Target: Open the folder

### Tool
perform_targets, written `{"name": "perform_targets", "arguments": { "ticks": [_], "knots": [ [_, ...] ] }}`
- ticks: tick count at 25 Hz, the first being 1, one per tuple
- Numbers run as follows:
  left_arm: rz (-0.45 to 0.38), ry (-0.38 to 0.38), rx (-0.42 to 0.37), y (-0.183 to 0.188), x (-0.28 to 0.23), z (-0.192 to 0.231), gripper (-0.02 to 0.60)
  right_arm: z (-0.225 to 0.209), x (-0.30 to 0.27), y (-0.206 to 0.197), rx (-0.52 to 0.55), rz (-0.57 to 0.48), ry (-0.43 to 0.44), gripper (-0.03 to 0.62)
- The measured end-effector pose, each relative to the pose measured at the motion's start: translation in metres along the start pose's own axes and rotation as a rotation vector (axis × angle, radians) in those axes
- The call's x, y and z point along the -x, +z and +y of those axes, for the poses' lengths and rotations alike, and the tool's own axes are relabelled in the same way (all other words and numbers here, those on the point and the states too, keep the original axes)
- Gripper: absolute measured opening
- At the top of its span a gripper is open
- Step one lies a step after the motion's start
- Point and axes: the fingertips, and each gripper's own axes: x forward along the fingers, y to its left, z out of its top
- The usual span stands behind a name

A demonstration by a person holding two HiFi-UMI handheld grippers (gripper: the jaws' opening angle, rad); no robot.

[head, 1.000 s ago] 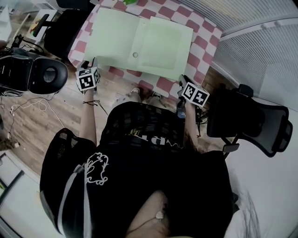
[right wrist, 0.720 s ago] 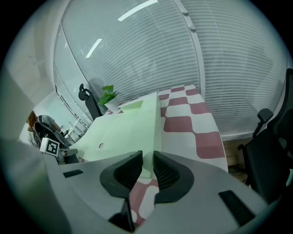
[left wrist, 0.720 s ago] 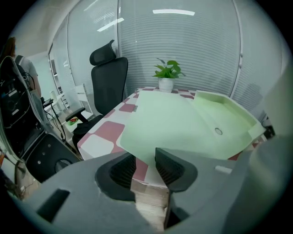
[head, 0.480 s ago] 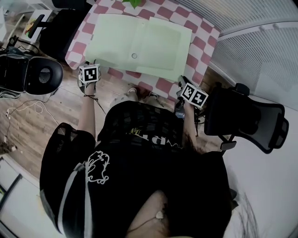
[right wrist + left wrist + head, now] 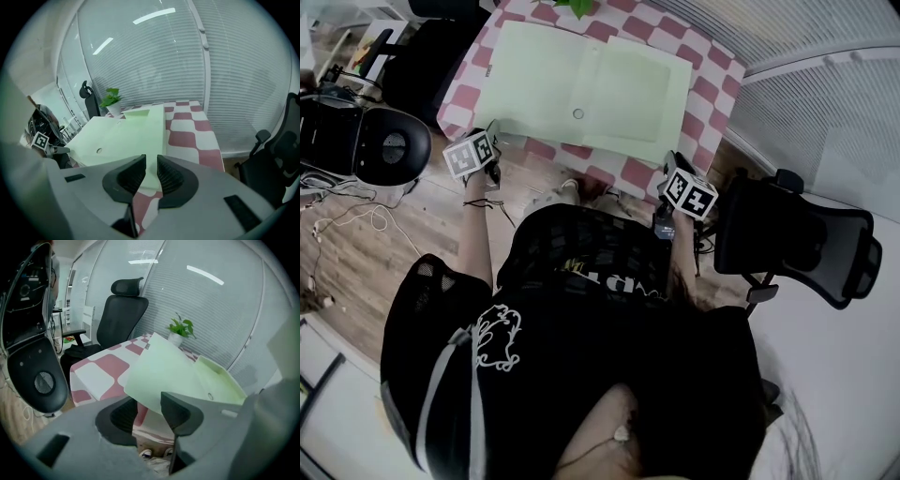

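Note:
The pale green folder lies open and flat on the pink-and-white checkered table, with a small round clasp near its middle fold. My left gripper hangs off the table's near left corner, just short of the folder. Its jaws have just been opening, and nothing is between them. My right gripper hovers at the table's near right edge, pointing at the folder's corner. Its jaws stand a narrow gap apart and hold nothing.
A black office chair stands close to my right arm. Another dark chair back is at the left, over a wooden floor with cables. A potted plant sits at the table's far edge. Blinds cover the wall behind.
The left gripper has rolled, so its marker cube now tilts, and it has sunk slightly by the table corner. The right gripper and the folder have stayed where they were.

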Motion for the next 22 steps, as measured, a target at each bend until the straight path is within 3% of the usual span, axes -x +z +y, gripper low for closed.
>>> {"name": "perform_targets", "arguments": {
  "ticks": [8, 11, 15, 22],
  "knots": [
    [-0.121, -0.145, -0.107, 0.028, 0.034, -0.029, 0.155, 0.054, 0.025, 0.059, 0.034, -0.223, 0.077, 0.071],
    [-0.145, -0.202, -0.201, 0.037, 0.046, -0.043, 0.155, 0.085, 0.035, 0.071, 0.035, -0.276, 0.132, 0.071],
    [-0.145, -0.268, -0.332, 0.044, 0.052, -0.059, 0.155, 0.125, 0.047, 0.074, 0.045, -0.307, 0.196, 0.067],
    [-0.192, -0.365, -0.387, 0.053, 0.063, -0.079, 0.155, 0.172, 0.06, 0.063, 0.1, -0.303, 0.253, 0.06]
  ]
}}
